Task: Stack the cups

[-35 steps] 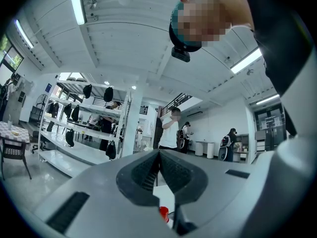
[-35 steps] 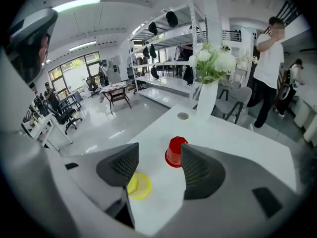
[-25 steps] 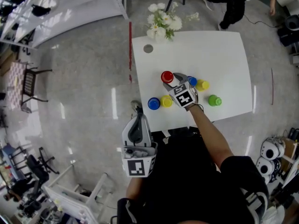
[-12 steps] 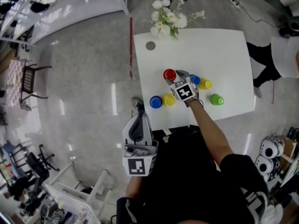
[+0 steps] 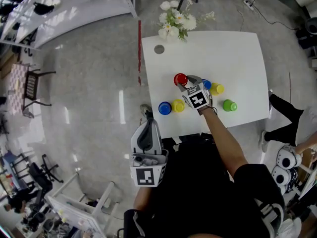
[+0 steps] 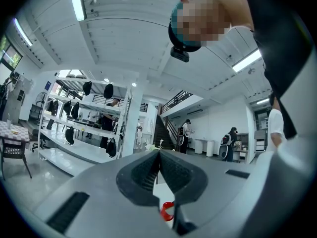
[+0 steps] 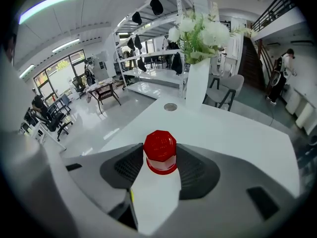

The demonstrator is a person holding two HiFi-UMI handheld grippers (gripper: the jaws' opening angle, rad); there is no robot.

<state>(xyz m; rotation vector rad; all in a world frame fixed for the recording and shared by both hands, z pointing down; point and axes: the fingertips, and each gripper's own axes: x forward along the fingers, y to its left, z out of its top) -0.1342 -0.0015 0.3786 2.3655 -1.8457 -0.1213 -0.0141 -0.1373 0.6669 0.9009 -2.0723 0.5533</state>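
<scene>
A red cup (image 5: 180, 79) stands upside down on the white table (image 5: 237, 58). My right gripper (image 5: 184, 82) reaches down over it. In the right gripper view the red cup (image 7: 160, 152) sits between the jaws, which have just been closing, and both pads (image 7: 130, 166) meet its sides. Two blue cups (image 5: 164, 108) (image 5: 206, 85), two yellow cups (image 5: 178, 106) (image 5: 216, 89) and a green cup (image 5: 228, 105) stand near it. My left gripper (image 5: 145, 117) hangs off the table's near edge, shut and empty (image 6: 159, 157).
A vase of white flowers (image 5: 176, 23) stands at the table's far edge, with a small grey disc (image 5: 159, 49) near the far left corner. A person's legs (image 5: 285, 120) are at the table's right side. Grey floor lies to the left.
The right gripper's jaws have drawn in around the red cup. A person beyond the table has walked round to its right side. The left gripper has stayed put.
</scene>
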